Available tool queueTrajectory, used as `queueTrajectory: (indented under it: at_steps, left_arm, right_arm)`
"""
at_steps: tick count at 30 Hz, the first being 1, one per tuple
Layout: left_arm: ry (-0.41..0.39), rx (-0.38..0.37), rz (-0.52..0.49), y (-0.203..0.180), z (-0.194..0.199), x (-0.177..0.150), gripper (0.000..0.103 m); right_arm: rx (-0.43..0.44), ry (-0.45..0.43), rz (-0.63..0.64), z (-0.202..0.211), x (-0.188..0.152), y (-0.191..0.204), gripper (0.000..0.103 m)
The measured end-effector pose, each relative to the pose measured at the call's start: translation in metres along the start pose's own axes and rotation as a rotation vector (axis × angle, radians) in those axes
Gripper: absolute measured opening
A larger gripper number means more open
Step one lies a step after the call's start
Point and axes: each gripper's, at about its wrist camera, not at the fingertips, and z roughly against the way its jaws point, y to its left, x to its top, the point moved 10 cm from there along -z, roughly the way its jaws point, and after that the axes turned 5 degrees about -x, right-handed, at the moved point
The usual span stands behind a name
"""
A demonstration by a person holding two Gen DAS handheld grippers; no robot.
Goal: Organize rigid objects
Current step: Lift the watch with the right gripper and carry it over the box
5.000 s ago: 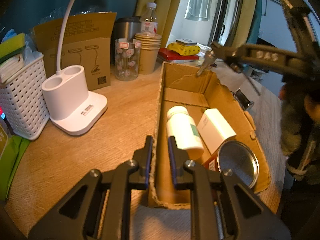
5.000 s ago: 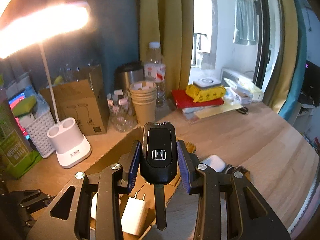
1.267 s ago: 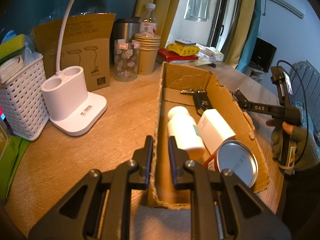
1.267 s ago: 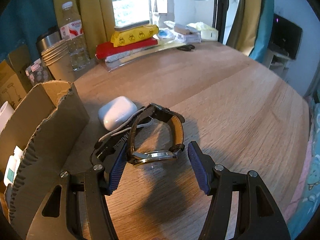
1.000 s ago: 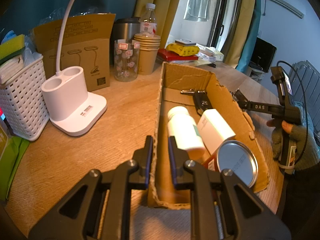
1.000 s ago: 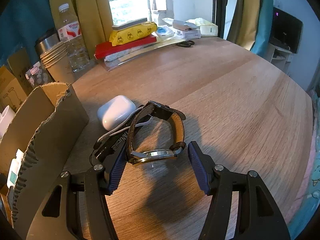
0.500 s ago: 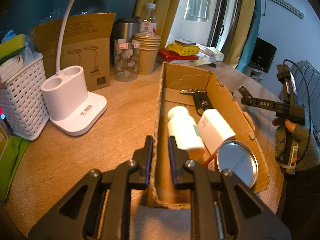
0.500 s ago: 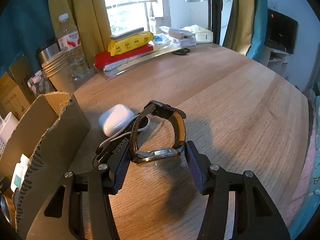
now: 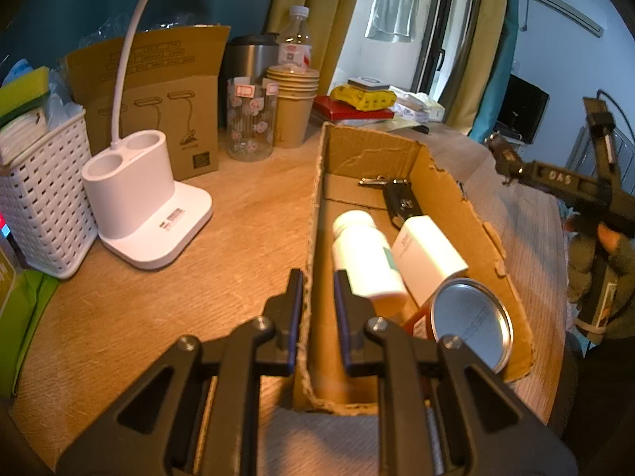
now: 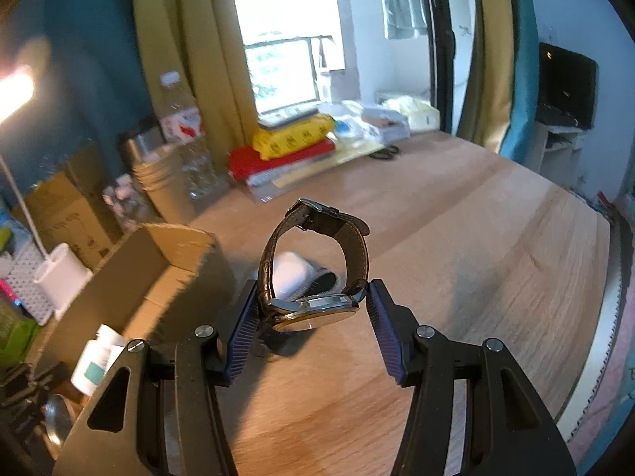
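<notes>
My left gripper [image 9: 317, 313] is shut on the left wall of the open cardboard box [image 9: 448, 202] near its front corner. In the box lie a white bottle [image 9: 365, 254], a white carton [image 9: 428, 254], a tin can [image 9: 472, 321] and a black car key [image 9: 401, 202]. My right gripper [image 10: 309, 301] is shut on a wristwatch [image 10: 317, 309], pads pressing the sides of its case. The brown strap [image 10: 353, 246] loops upward. The watch hangs above the wooden table [image 10: 476, 238], right of the box [image 10: 158, 277]. A white earbud case [image 10: 289, 273] lies on the table behind it.
Left of the box stand a white lamp base [image 9: 135, 198], a white basket [image 9: 39, 206], a brown carton [image 9: 166, 119], a glass jar [image 9: 250, 119] and stacked paper cups [image 9: 293, 111]. Books and a yellow pack [image 10: 289, 139] sit at the table's far edge, scissors [image 10: 385, 150] beside them.
The right gripper has closed a little onto the watch and lifted it off the table, away from the earbud case. The left gripper has stayed put on the box wall.
</notes>
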Motion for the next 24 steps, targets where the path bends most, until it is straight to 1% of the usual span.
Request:
queueTrajectory:
  at_steps: [5, 12, 24]
  left_arm:
    - [0.0, 0.0, 0.0, 0.0, 0.0, 0.0, 0.017]
    - [0.0, 0.0, 0.0, 0.0, 0.0, 0.0, 0.017]
    - [0.0, 0.0, 0.0, 0.0, 0.0, 0.0, 0.017]
  right_arm:
    - [0.048, -0.038, 0.024, 0.018, 0.009, 0.021, 0.057]
    - [0.092, -0.067, 0.089, 0.034, 0.011, 0.055, 0.057]
    - [0.17, -0.068, 0.194, 0.033, 0.0, 0.11, 0.057]
